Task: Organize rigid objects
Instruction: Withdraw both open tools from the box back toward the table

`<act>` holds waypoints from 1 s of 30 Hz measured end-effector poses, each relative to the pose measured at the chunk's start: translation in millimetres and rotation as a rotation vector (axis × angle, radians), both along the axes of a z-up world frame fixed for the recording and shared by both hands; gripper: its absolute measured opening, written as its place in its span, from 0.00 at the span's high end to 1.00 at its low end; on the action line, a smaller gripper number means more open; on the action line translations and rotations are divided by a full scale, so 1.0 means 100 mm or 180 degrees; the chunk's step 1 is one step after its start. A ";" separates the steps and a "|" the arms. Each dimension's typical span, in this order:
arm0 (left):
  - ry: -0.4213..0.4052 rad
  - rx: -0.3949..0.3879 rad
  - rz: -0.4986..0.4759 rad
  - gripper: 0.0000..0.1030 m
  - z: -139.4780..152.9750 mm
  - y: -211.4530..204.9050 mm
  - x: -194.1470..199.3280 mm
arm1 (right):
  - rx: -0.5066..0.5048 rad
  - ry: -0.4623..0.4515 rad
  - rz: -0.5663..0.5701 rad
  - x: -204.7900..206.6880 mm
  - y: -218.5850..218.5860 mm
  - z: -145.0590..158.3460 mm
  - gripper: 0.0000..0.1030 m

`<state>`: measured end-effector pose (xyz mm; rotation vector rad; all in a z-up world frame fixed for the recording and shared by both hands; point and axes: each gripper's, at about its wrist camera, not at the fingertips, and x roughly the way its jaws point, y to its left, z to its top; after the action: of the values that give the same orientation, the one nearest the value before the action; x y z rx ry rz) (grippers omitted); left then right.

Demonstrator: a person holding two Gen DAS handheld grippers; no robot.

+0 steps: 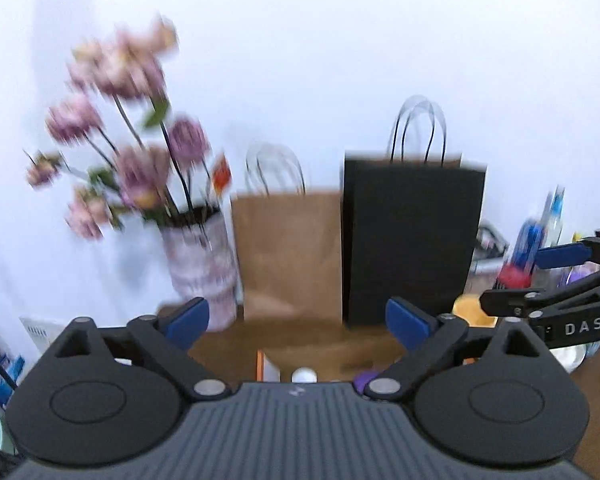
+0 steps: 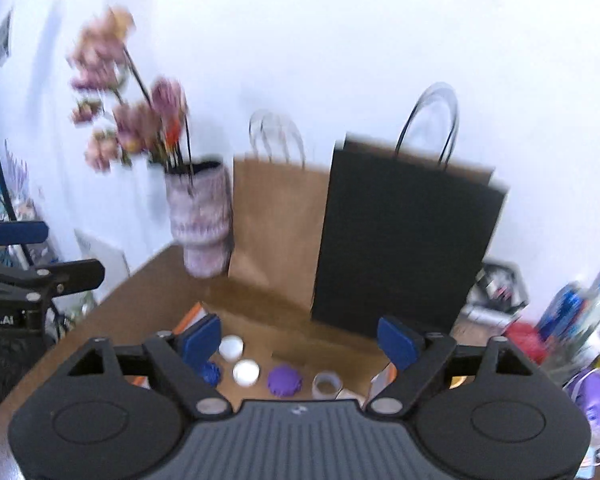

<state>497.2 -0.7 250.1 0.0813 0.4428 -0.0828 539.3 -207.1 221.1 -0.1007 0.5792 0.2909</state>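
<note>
Several small caps lie in a shallow cardboard box with an orange edge (image 2: 192,314) on the wooden table: two white caps (image 2: 246,372), a purple ridged cap (image 2: 285,379), a blue ridged cap (image 2: 211,373) and a pale ring (image 2: 327,384). My right gripper (image 2: 300,340) hangs above them, open and holding nothing. My left gripper (image 1: 296,320) is open too, with nothing between its blue pads. Just past its body, a white cap (image 1: 304,375) and the purple cap (image 1: 364,378) peek out. Each gripper appears at the side of the other's view: right gripper (image 1: 512,280), left gripper (image 2: 74,251). Both views are motion-blurred.
Against the white wall stand a patterned vase of pink flowers (image 2: 200,216), a brown paper bag (image 2: 276,224) and a black paper bag (image 2: 404,240). Bottles and a red object (image 2: 528,340) crowd the right end of the table (image 2: 140,300). A yellow-orange object (image 1: 470,310) sits beside the black bag.
</note>
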 end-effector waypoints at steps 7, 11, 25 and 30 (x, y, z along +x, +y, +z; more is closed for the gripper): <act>-0.0695 -0.0060 0.0054 0.03 0.40 -0.01 -0.72 | 0.0277 -0.0782 -0.0151 -0.71 -0.21 0.48 0.09; -0.0931 -0.0205 0.0118 0.03 0.48 0.05 -1.08 | 0.0459 -0.1045 -0.0195 -1.14 -0.28 0.58 0.09; -0.1469 -0.0319 0.0214 0.00 0.08 0.36 -2.72 | 0.0633 -0.1708 0.0054 -2.93 -0.40 0.18 0.00; -0.1573 -0.0356 -0.0005 0.00 -0.33 0.33 -3.42 | 0.0602 -0.1726 0.0198 -3.57 -0.47 -0.24 0.00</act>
<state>155.6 32.3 216.6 -0.0094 -0.0557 -0.0856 182.2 -254.2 197.3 -0.0121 0.0094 0.3606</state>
